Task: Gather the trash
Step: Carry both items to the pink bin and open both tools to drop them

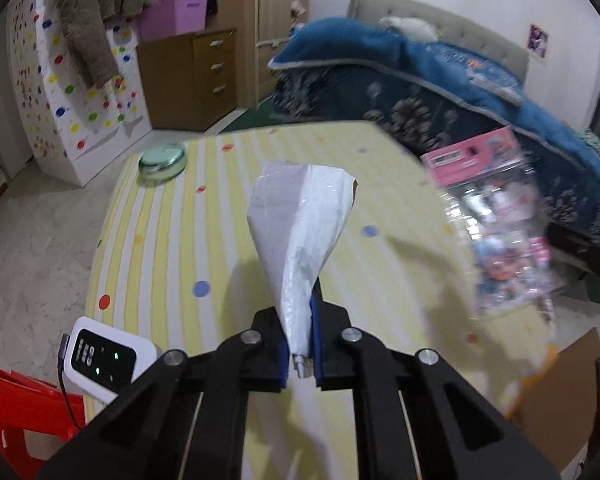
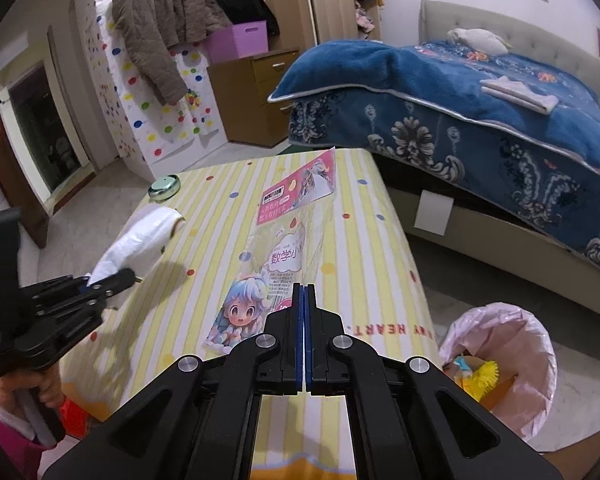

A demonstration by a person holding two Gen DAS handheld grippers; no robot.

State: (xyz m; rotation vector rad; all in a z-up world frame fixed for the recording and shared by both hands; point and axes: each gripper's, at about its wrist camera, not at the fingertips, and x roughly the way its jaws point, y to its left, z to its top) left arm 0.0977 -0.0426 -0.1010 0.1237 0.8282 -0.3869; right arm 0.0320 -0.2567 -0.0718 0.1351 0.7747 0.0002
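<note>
Trash in both claws: white bag (image 1: 300,240) pinched shut in left claw (image 1: 300,344); clear toy wrapper (image 2: 284,248) clamped in right claw (image 2: 304,292), long axis toward the bench's far edge. Lined bin (image 2: 500,360) sits off the bench's (image 2: 380,280) right edge, nearer the right hand.

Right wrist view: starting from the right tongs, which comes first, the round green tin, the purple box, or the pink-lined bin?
1. Pink-lined wastebasket, on the floor just right of the right tongs.
2. Round green tin, at the table's far left corner.
3. Purple plastic box, atop the brown drawer cabinet beyond the table.
</note>
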